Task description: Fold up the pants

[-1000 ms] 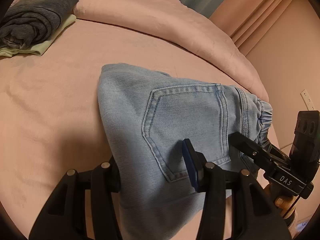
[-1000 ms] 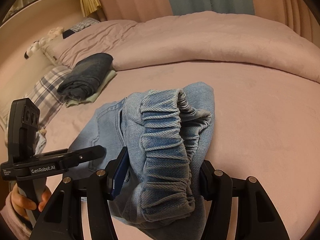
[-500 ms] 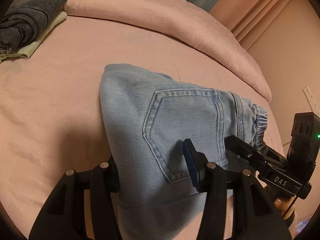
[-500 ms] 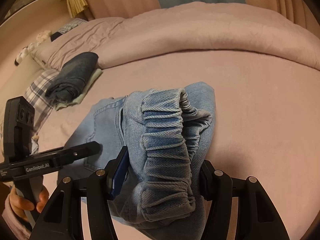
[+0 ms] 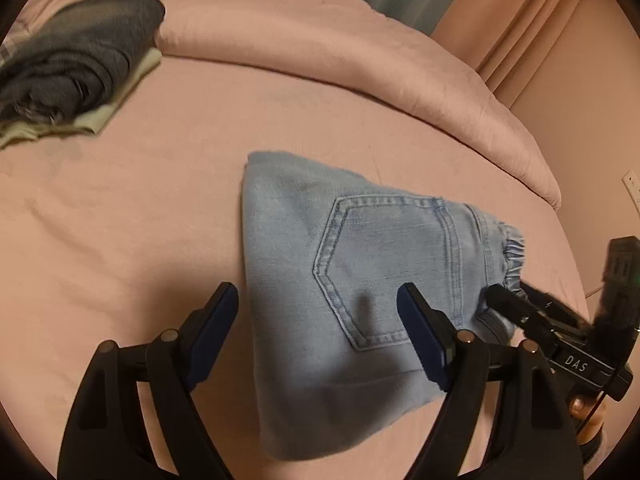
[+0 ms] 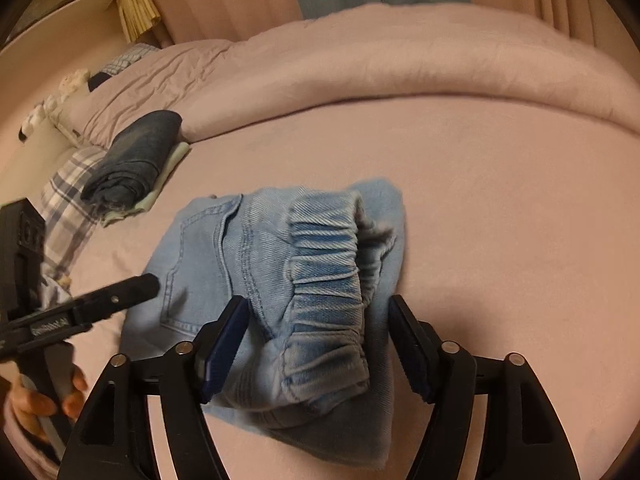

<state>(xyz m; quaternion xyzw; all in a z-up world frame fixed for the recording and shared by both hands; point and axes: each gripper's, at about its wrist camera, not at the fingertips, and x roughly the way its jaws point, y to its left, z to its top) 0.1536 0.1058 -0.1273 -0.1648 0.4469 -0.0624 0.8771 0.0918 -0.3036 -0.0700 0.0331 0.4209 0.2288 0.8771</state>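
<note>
Light blue denim pants point(image 5: 360, 264) lie folded into a compact bundle on the pink bed sheet point(image 5: 140, 208), back pocket up. My left gripper point(image 5: 320, 320) is open, its fingers straddling the near edge of the bundle without gripping it. In the right wrist view the pants point(image 6: 280, 272) show their elastic waistband end. My right gripper point(image 6: 316, 340) is open with its fingers on either side of the waistband. Each gripper shows in the other's view, at the right edge point(image 5: 520, 312) and at the left point(image 6: 112, 300).
A stack of folded dark jeans on a pale green garment point(image 5: 76, 64) sits at the far left of the bed; it also shows in the right wrist view point(image 6: 132, 160). A rolled pink duvet point(image 5: 360, 60) runs along the back. A plaid pillow point(image 6: 68, 196) lies left.
Both grippers have opened and let go of the pants. The bundle has dropped flat onto the sheet and both grippers have pulled back a little.
</note>
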